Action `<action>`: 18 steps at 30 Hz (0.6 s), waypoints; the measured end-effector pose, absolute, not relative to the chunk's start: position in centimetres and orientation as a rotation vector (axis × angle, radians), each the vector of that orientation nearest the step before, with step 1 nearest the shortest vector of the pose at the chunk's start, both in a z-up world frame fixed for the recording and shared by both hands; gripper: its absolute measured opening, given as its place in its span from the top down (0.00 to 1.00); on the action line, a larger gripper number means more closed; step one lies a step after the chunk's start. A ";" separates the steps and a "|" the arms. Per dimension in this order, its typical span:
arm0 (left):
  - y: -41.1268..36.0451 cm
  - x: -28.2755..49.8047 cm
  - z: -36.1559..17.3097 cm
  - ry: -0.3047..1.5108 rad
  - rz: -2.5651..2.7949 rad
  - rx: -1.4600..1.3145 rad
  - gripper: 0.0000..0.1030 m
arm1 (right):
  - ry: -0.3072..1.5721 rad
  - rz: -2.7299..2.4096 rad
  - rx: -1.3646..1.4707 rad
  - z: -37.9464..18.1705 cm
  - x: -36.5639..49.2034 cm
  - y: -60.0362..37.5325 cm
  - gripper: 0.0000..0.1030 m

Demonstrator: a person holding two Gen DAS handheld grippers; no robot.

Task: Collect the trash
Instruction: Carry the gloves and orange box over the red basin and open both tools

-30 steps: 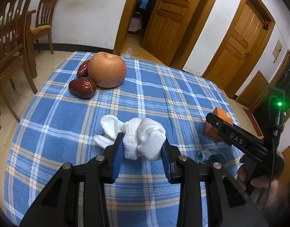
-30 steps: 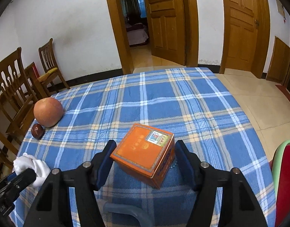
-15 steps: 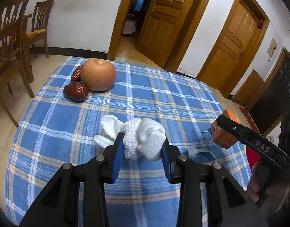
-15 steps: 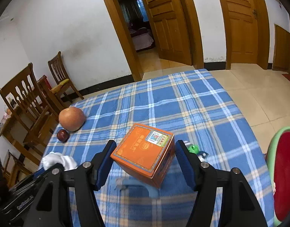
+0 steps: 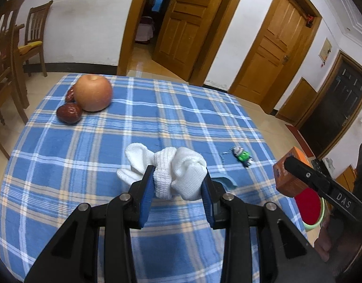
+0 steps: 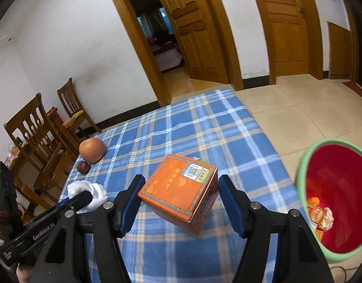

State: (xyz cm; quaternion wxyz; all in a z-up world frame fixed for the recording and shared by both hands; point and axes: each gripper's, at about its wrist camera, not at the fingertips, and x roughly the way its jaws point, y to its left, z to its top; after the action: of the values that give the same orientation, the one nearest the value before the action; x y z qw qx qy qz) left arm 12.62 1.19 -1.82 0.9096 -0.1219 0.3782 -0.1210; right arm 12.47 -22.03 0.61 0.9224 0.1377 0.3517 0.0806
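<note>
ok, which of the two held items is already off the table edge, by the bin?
The orange box in the right gripper, beside the red bin; the white sock is over the cloth.

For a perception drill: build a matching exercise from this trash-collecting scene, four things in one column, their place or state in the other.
Things:
1. white cloth
2. orange box
3. apple
4. bin

Places or states:
A. beside the table, wrappers inside
B. clamped in the right gripper
C. on the tablecloth by the red dates
D. clamped in the left gripper

Pairs: 1-D, 2-B, 3-C, 4-A
</note>
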 end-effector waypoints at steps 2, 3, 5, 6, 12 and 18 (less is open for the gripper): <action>0.6 12.4 -1.7 0.782 -0.264 -0.247 0.64 | 0.721 0.147 0.297 0.6 11.7 -23.1 0.35; 0.2 12.3 -1.6 0.783 -0.273 -0.246 0.64 | 0.720 0.139 0.302 0.6 11.5 -23.5 0.35; -0.5 12.1 -1.4 0.784 -0.287 -0.241 0.65 | 0.721 0.120 0.316 0.5 10.7 -24.5 0.35; -0.9 12.0 -1.4 0.785 -0.296 -0.238 0.65 | 0.720 0.109 0.324 0.5 10.3 -25.0 0.35; -3.6 11.3 -0.8 0.791 -0.357 -0.213 0.65 | 0.712 0.049 0.348 0.5 8.4 -27.5 0.35; -6.7 11.0 -0.6 0.804 -0.426 -0.191 0.65 | 0.697 -0.024 0.371 0.6 6.3 -30.6 0.35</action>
State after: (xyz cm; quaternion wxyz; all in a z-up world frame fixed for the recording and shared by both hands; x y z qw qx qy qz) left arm 11.03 -6.68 -0.60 0.8938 -0.0922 0.3877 -0.2055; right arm 6.28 -30.64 0.56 0.9230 0.1807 0.3394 -0.0114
